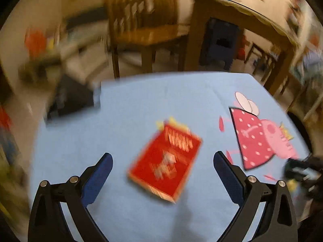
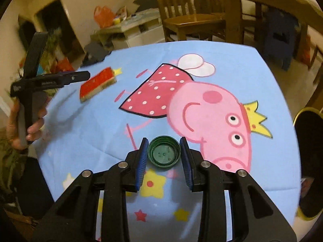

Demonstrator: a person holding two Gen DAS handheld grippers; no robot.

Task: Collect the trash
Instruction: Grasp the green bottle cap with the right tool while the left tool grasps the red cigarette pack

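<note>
Blue cartoon tablecloth [image 2: 232, 60] near wooden chairs [image 2: 187, 10]; right gripper [image 2: 164, 151] grasps green cap [image 2: 164, 153], left gripper [image 1: 163, 161] released

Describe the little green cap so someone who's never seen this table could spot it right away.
Find the blue tablecloth with the big pink cartoon pig. Just below the pig's snout, the green bottle cap sits between the right gripper fingers, open side up. It is round, dark green and small, unlike the flat red box farther left.

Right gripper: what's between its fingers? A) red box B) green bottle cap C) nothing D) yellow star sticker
B: the right gripper is closed around a green bottle cap, open side facing the camera; the red box lies far off on the blue cloth.
</note>
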